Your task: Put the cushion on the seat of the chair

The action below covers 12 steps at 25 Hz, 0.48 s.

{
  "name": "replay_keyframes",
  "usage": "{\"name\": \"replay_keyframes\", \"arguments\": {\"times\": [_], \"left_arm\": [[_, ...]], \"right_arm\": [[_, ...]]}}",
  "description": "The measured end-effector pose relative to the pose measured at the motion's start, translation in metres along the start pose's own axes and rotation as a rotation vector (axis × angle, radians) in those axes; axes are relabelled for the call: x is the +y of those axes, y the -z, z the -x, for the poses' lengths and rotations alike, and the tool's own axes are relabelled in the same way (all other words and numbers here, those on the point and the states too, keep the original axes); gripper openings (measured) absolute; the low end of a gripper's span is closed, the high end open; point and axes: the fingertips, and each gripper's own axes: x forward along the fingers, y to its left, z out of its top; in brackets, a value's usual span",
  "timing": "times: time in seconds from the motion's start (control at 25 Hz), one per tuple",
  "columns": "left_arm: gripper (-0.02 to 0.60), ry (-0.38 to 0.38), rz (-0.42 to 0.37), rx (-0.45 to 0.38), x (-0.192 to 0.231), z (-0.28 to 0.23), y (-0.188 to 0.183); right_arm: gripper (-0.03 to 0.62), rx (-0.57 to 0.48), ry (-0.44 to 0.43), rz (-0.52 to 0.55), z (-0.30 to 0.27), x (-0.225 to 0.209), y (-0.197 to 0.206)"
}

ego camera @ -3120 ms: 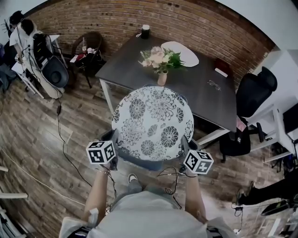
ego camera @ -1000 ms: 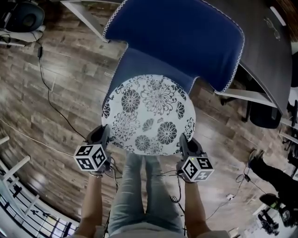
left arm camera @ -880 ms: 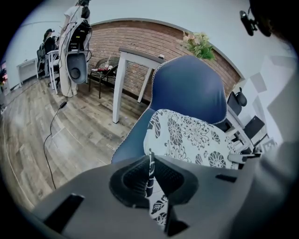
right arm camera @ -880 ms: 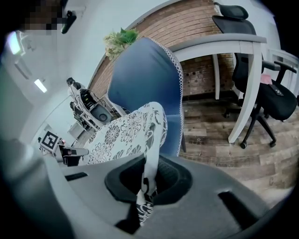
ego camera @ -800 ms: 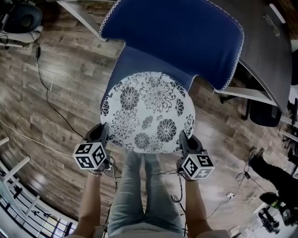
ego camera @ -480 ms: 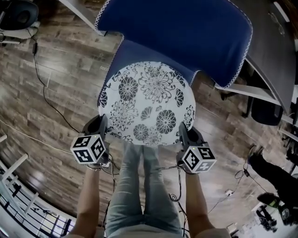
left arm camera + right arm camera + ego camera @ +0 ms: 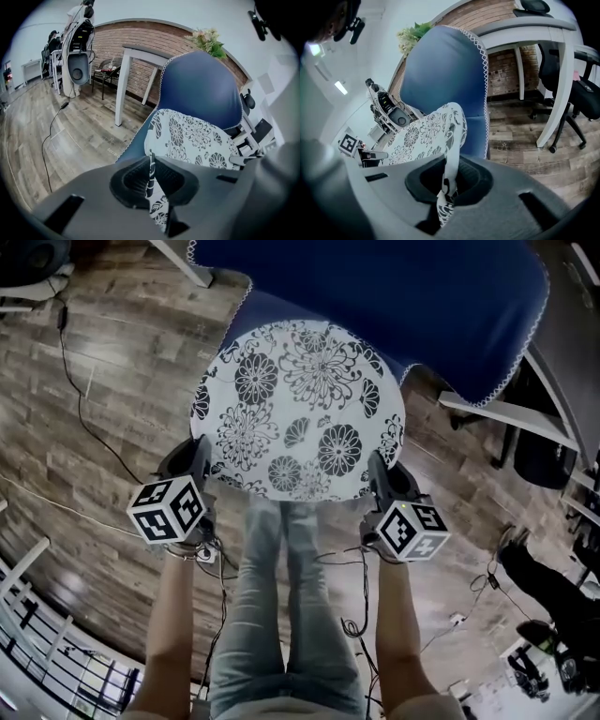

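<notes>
Our left claw [image 7: 194, 463] was clamped on the near left edge of the cushion [image 7: 298, 409], the patterned fabric pinched thin between its jaws. Our right claw [image 7: 380, 472] gripped the opposite edge the same way. Between the two claws the round flowered cushion spread flat, reaching away from them over the blue seat [image 7: 253, 310] of the chair [image 7: 394, 287]. We could not tell whether it touched the seat. The chair's back rose beyond the cushion, and the wood floor [image 7: 84, 390] lay below both claws.
</notes>
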Motion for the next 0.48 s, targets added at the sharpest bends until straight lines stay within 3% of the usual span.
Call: {"name": "replay_keyframes", "arguments": {"times": [0.48], "left_arm": [[0.023,0.007,-0.030,-0.008,0.005,-0.008,0.006]], "right_arm": [[0.017,0.015,0.003,0.011,-0.008,-0.005,0.004]]}}
